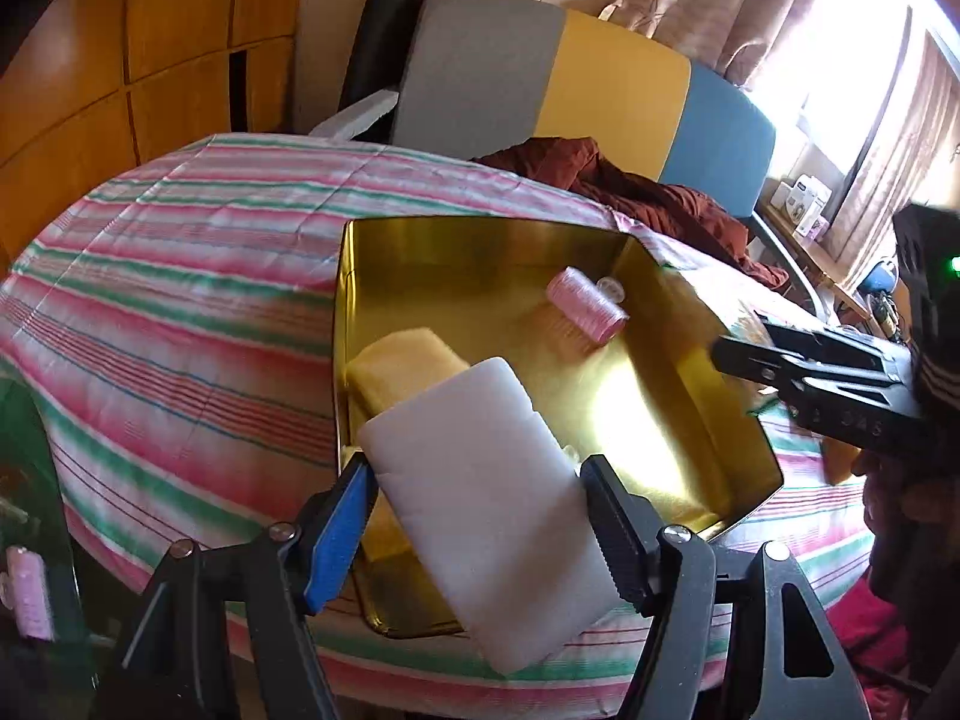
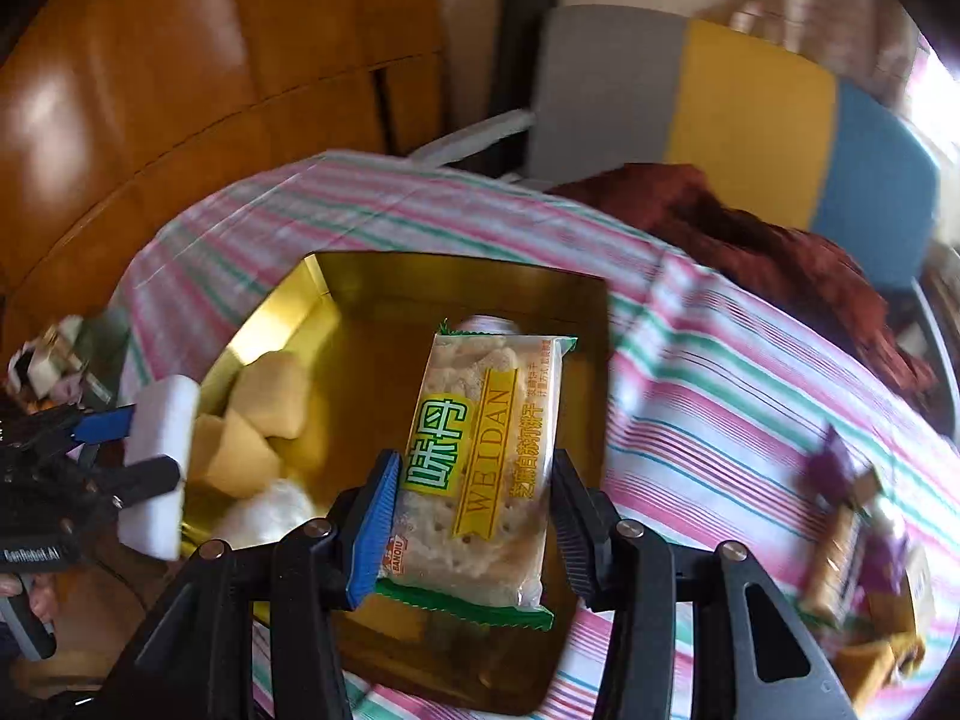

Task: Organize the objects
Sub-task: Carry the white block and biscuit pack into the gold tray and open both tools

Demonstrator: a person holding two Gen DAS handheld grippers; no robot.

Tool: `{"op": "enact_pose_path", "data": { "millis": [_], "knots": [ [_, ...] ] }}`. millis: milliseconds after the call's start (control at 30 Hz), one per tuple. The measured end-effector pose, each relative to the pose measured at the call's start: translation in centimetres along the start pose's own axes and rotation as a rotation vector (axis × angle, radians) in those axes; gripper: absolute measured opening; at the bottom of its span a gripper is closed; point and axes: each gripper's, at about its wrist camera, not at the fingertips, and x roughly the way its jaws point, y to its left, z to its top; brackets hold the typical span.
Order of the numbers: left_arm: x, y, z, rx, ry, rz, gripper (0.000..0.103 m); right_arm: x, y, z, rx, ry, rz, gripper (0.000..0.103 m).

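Left gripper [image 1: 480,516] tipped down over the near-left corner of the gold tin [image 1: 480,240], jaws squeezing the 2 sides of a white sponge block [image 1: 480,468]. Right gripper [image 2: 474,516] tipped down over the tin's middle, jaws pinching a cracker packet [image 2: 480,456]. Yellow sponges [image 2: 264,420] and a pink roller [image 1: 585,306] inside the tin; maybe cotton too. Striped cloth [image 1: 180,276] underneath.

Tin [image 1: 480,240] on bedspread [image 1: 180,276]; hair roller [image 1: 585,306] and sponge [image 1: 402,366] inside tin; blanket [image 1: 660,192] behind.
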Motion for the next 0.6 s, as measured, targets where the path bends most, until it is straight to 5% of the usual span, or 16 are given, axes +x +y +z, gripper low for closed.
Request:
{"op": "enact_pose_path", "data": {
  "millis": [100, 267, 600],
  "knots": [
    [0.9, 0.1, -0.3, -0.007, 0.019, -0.013, 0.072, 1.8, 1.3, 1.9, -0.032, 0.006, 0.013, 0.049],
    [2.4, -0.8, 0.0, -0.002, 0.028, -0.024, 0.075, 2.6, 0.6, 3.2, 0.044, -0.025, -0.060, 0.073],
    [1.4, 0.2, 0.0, -0.045, -0.003, 0.036, 0.096, 1.1, -1.1, -2.3, 0.112, 0.016, -0.077, 0.079]
  ]
}}
